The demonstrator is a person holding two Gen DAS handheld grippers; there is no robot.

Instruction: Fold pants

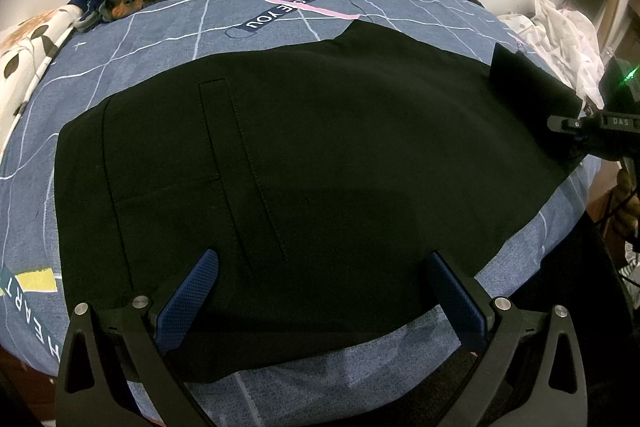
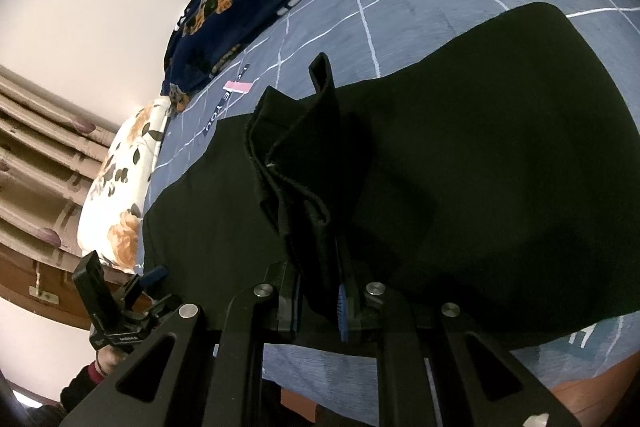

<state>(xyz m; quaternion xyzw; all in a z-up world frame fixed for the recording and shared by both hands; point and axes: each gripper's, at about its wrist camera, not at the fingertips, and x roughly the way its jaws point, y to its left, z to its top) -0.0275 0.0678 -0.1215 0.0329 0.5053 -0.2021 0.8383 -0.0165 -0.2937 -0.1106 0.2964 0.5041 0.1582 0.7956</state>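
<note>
While black pants (image 1: pixel 304 155) lie flat lengthwise across the bed (image 1: pixel 152 39), right gripper (image 2: pixel 320 303) clenches their lifted cuff end; left gripper (image 1: pixel 320 291), released, hovers over the near waist edge.

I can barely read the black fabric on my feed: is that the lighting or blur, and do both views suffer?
Left wrist view: sharp, but the pants go near-black, stitching faint, fisheye bending the bedsheet lines. Right wrist view: equally dark, folds in the right claw hard to separate, slight blur.
</note>
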